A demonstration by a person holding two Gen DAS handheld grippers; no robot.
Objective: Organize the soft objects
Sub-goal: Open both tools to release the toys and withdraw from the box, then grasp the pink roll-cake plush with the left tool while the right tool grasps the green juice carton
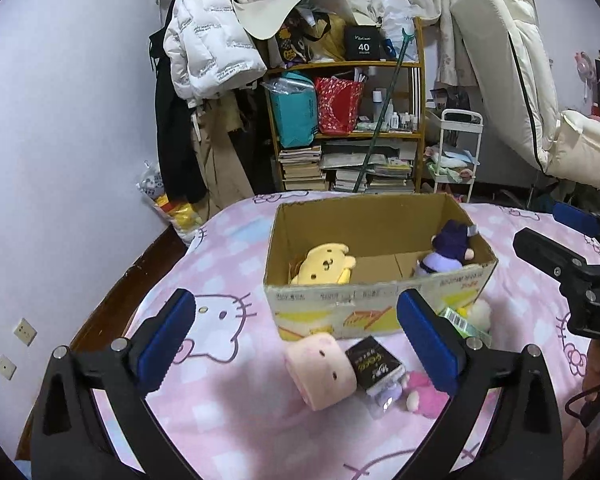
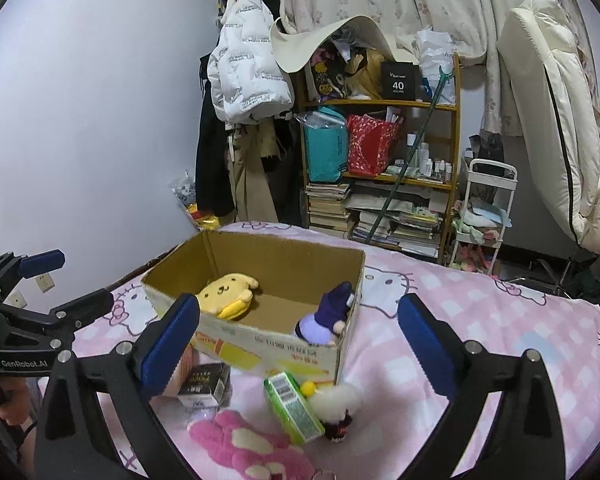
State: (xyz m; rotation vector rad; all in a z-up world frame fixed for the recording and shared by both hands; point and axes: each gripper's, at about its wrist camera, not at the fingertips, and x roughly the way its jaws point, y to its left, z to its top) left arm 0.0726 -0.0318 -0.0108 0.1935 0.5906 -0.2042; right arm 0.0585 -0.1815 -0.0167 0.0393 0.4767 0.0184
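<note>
Both jaws spread, 2 plushies inside cardboard box (image 1: 376, 308), pink plush (image 2: 252, 446) seemingly clear of its edge

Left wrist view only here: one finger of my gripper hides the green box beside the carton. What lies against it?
Observer: A white fluffy toy touches the green box, near the carton's front corner.
Operator: And the pink toy? I see only a part.
Observer: The pink plush lies flat on the bedspread, apart from the carton.
Operator: Does the right gripper hold anything?
Observer: No, the right gripper is open and empty.
</note>
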